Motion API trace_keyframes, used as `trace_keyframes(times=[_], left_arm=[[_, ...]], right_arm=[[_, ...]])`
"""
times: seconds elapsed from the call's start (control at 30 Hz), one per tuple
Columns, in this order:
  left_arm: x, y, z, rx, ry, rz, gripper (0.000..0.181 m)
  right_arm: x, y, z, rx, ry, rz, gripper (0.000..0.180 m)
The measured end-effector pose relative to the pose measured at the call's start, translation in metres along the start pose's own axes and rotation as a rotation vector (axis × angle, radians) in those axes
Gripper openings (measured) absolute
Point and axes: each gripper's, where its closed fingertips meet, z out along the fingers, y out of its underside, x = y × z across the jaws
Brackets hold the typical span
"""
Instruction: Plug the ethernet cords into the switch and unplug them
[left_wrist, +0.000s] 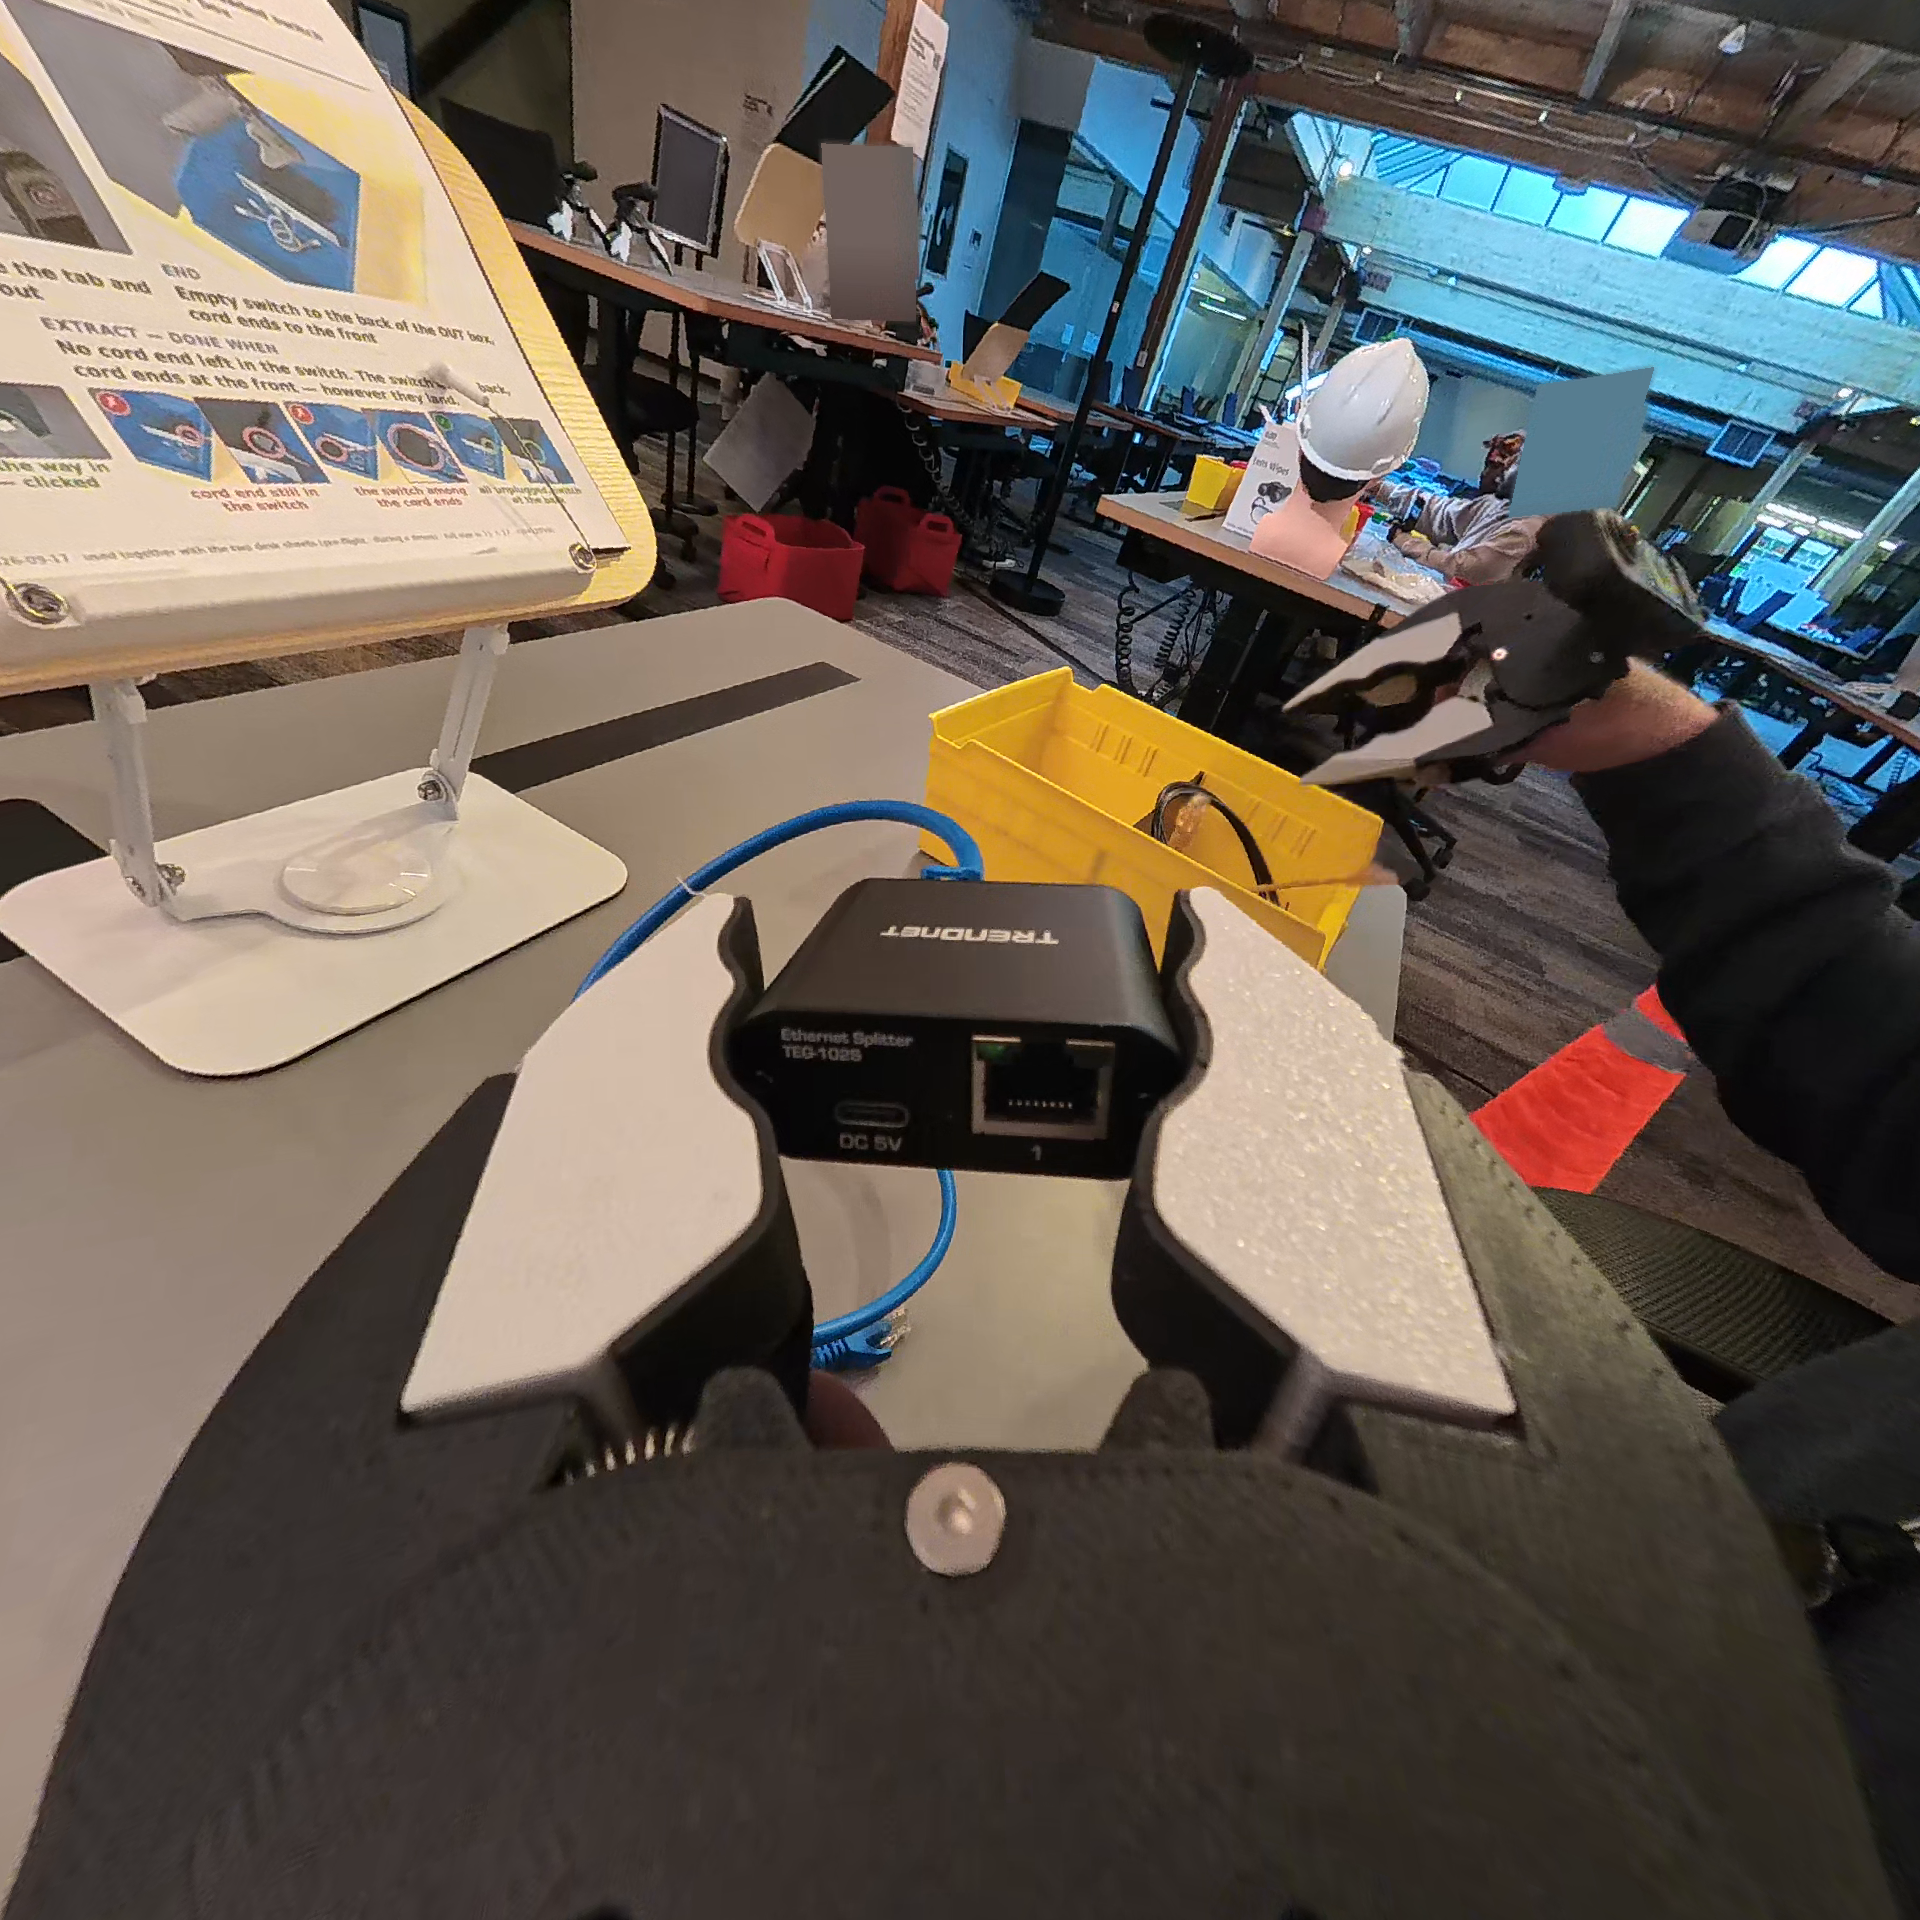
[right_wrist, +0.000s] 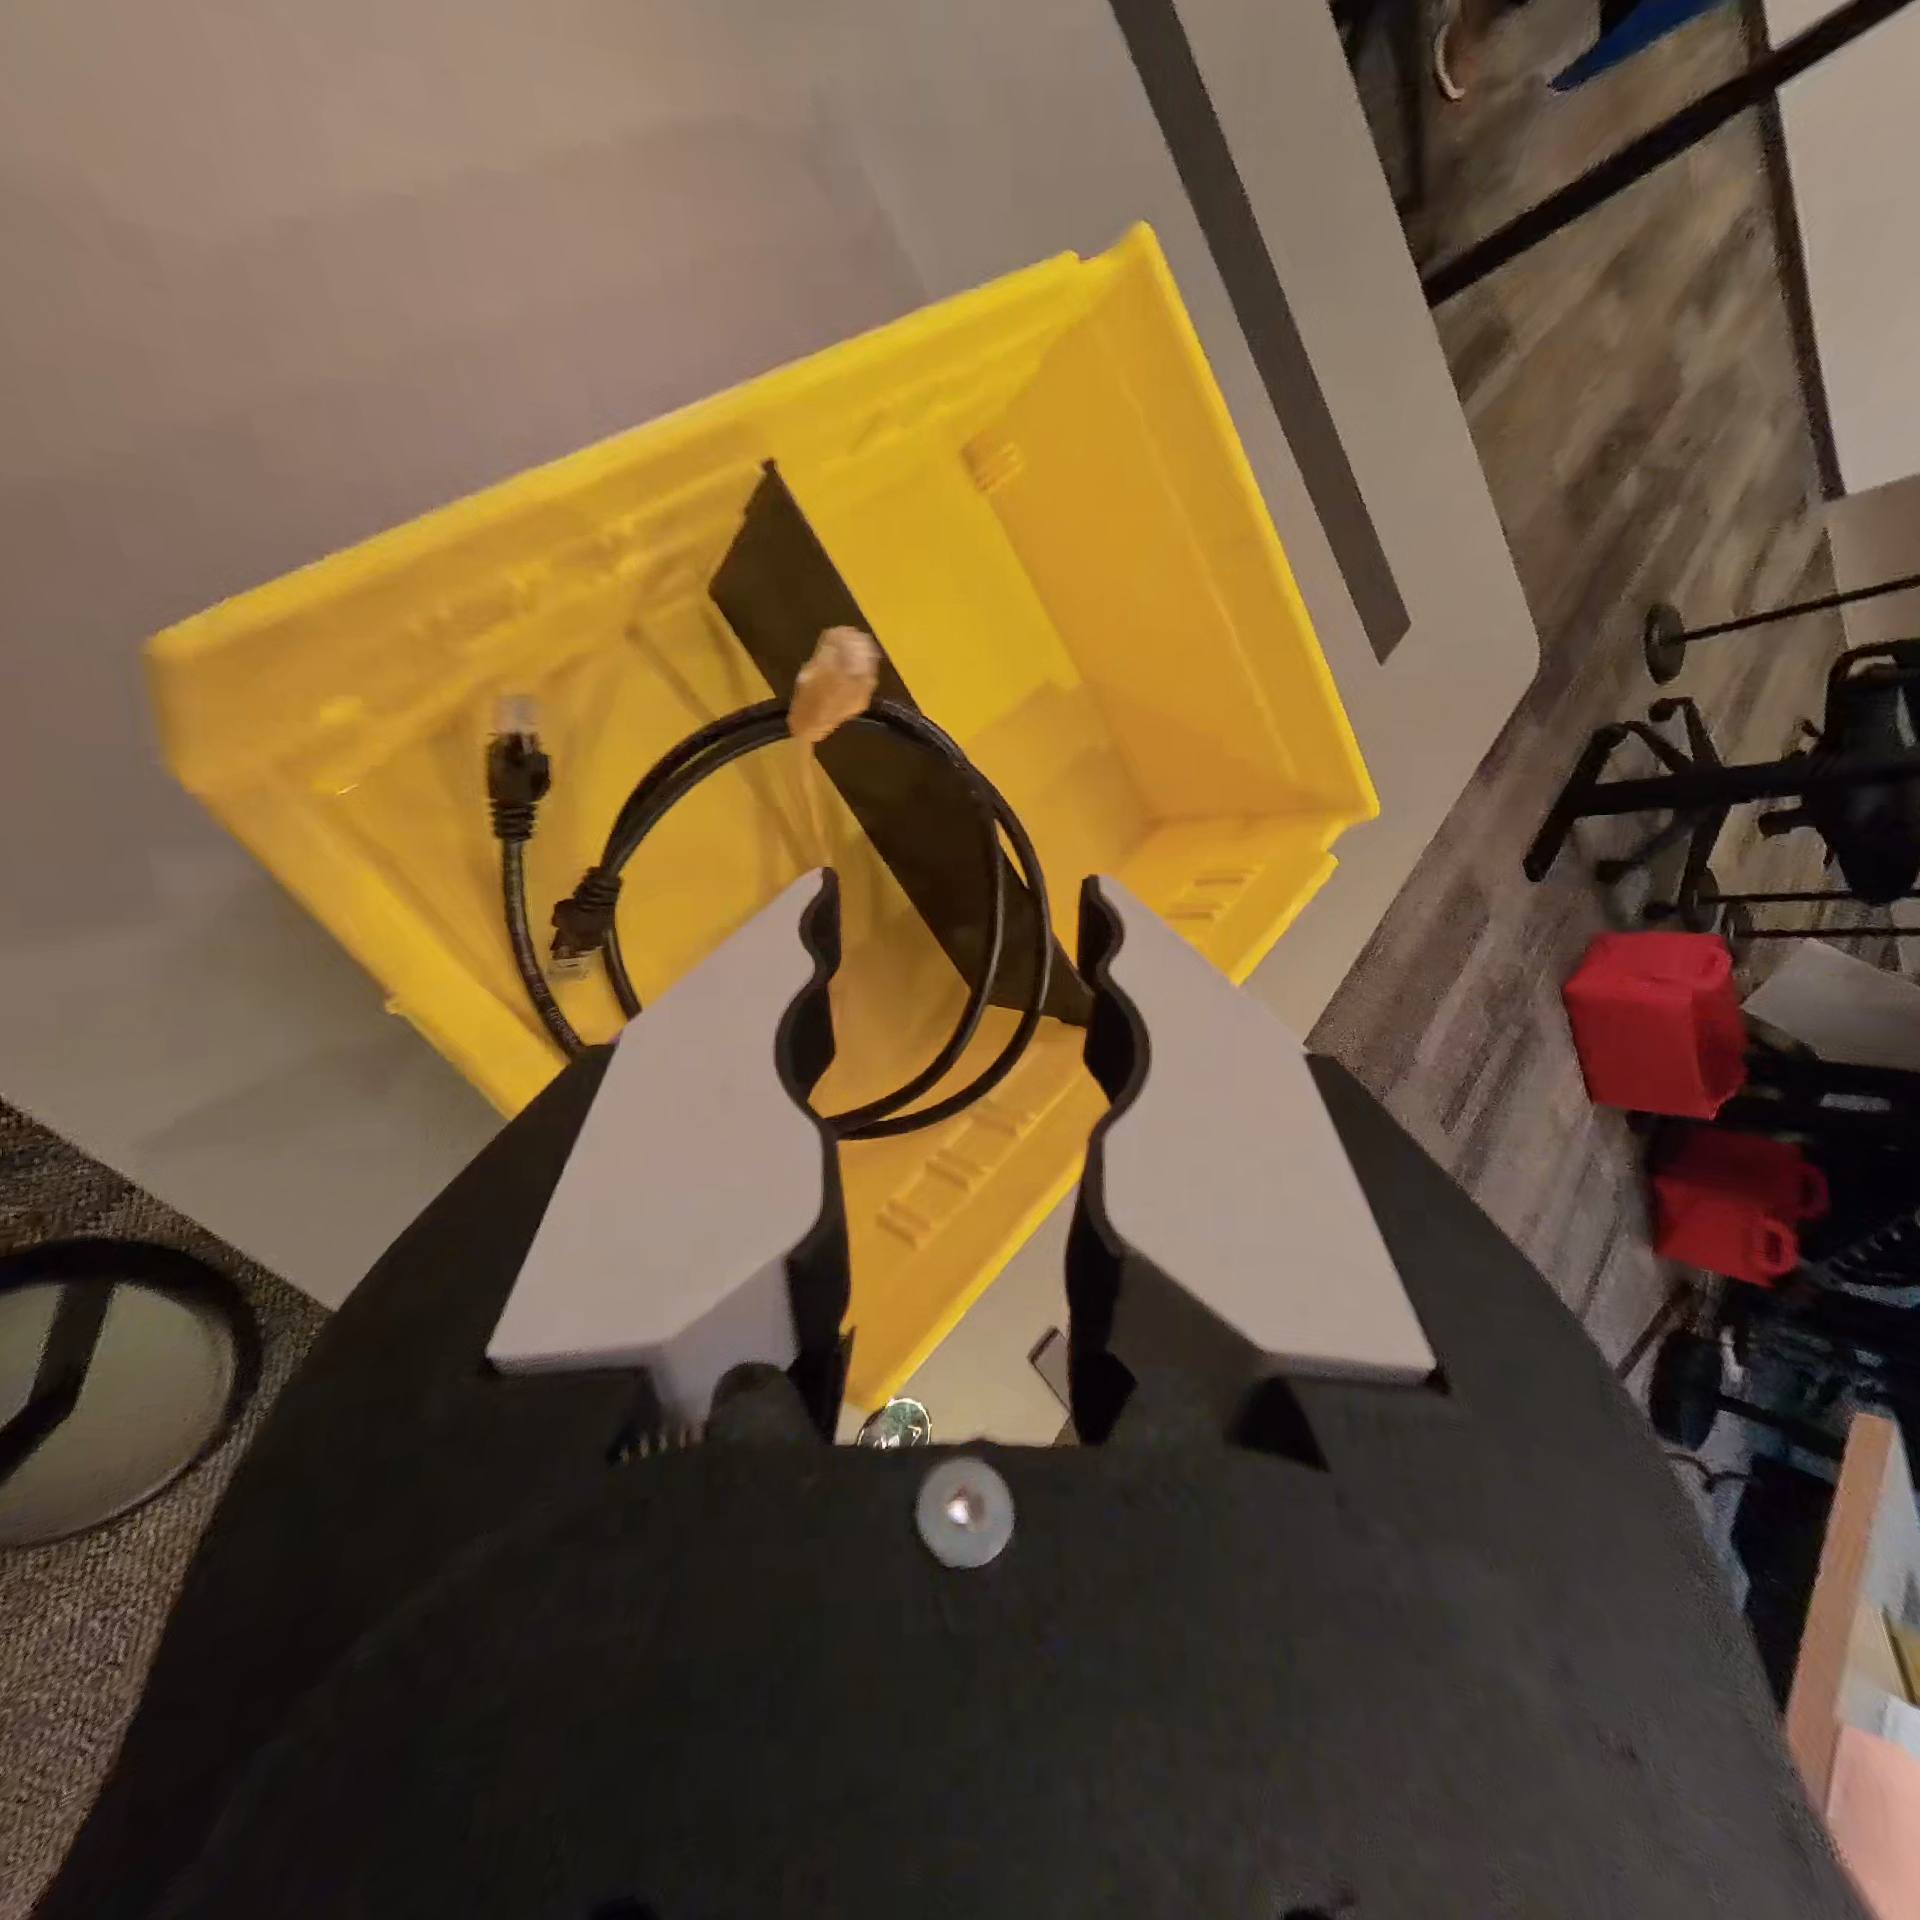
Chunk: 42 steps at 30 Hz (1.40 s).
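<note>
Clamped in the left gripper (left_wrist: 961, 1023), one black switch (left_wrist: 951, 1029) faces its port backward; right gripper (right_wrist: 956, 914) gapes over one yellow bin (right_wrist: 1174, 582).

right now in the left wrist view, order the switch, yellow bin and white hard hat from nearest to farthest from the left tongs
1. Switch: clamped between the left tongs.
2. Yellow bin: just behind the switch, to the right on the table.
3. White hard hat: far back on another table, upper right.

A grey table (left_wrist: 187, 1195) carries a yellow bin (left_wrist: 1049, 764), a white stand (left_wrist: 312, 914) — and a blue cord (left_wrist: 940, 1257).
</note>
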Motion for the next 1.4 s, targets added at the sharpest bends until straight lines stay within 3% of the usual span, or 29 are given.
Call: trace_keyframes(times=[0.07, 0.2, 0.33, 0.53, 0.6, 0.83, 1.03, 1.4], left_arm=[[0.0, 0.001, 0.001, -0.004, 0.002, 0.001, 0.074], [0.001, 0.002, 0.001, -0.009, 0.001, 0.004, 0.074], [0.003, 0.003, 0.004, -0.013, 0.009, 0.001, 0.074], [0.021, 0.015, 0.018, -0.042, 0.061, 0.001, 0.074], [0.03, 0.02, 0.022, -0.056, 0.081, 0.006, 0.074], [0.056, 0.028, 0.03, -0.068, 0.156, 0.001, 0.074], [0.062, 0.027, 0.031, -0.065, 0.183, -0.018, 0.074], [0.064, 0.027, 0.033, -0.057, 0.202, -0.066, 0.074]], right_arm=[[0.007, -0.002, 0.006, 0.038, 0.001, 0.052, 0.033], [0.014, -0.002, 0.006, 0.05, 0.04, 0.062, 0.033], [0.008, -0.031, -0.011, 0.157, 0.038, 0.057, 0.037], [-0.058, -0.155, -0.039, 0.467, 0.016, -0.19, 0.043], [-0.097, -0.2, -0.037, 0.561, -0.016, -0.3, 0.055], [-0.181, -0.299, -0.018, 0.756, -0.013, -0.57, 0.039], [-0.188, -0.327, -0.014, 0.825, 0.066, -0.659, 0.022], [-0.189, -0.331, -0.017, 0.85, 0.06, -0.7, 0.013]])
